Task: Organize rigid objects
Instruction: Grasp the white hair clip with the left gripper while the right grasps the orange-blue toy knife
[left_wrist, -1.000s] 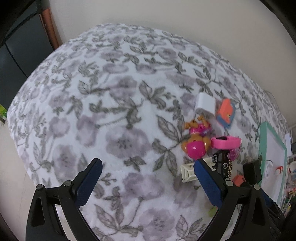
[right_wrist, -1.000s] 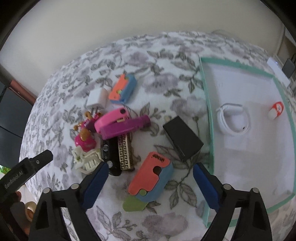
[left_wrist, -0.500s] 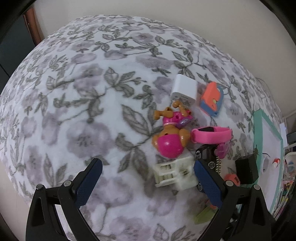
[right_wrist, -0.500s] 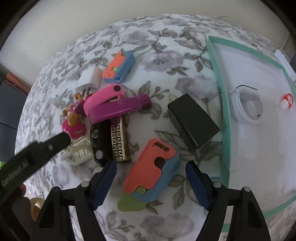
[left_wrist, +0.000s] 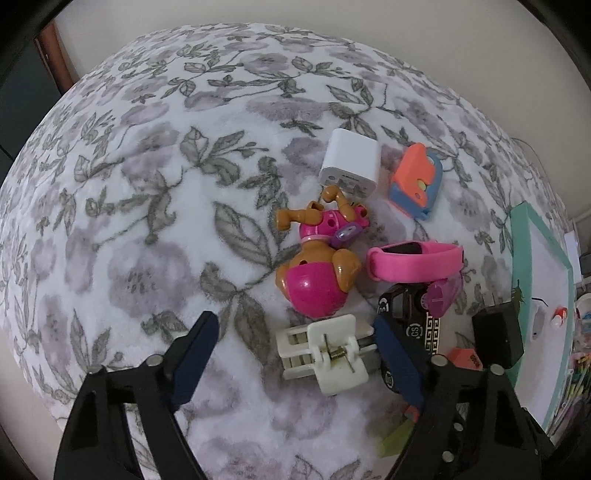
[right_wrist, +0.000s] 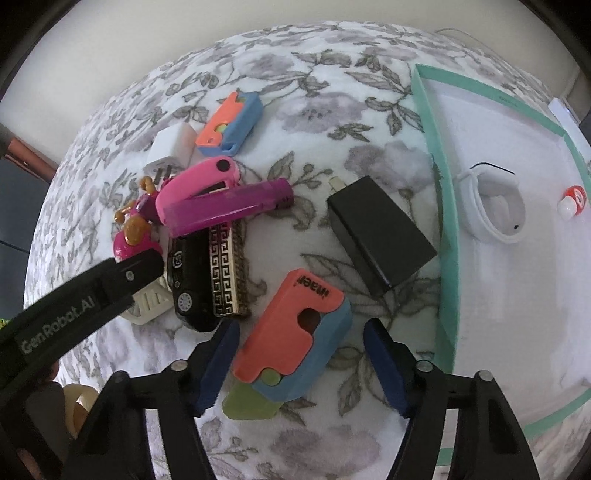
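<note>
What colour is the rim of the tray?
Mint green rim on the tray, with a white floor; clearest in the right wrist view.

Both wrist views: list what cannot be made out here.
- Left wrist view: the black toy car is half hidden behind the left claw.
- Left wrist view: the tray is cut off by the frame edge.
- Right wrist view: the white hair clip is mostly covered by the left claw's finger.
- Right wrist view: the small red-and-white item is too small to identify.
</note>
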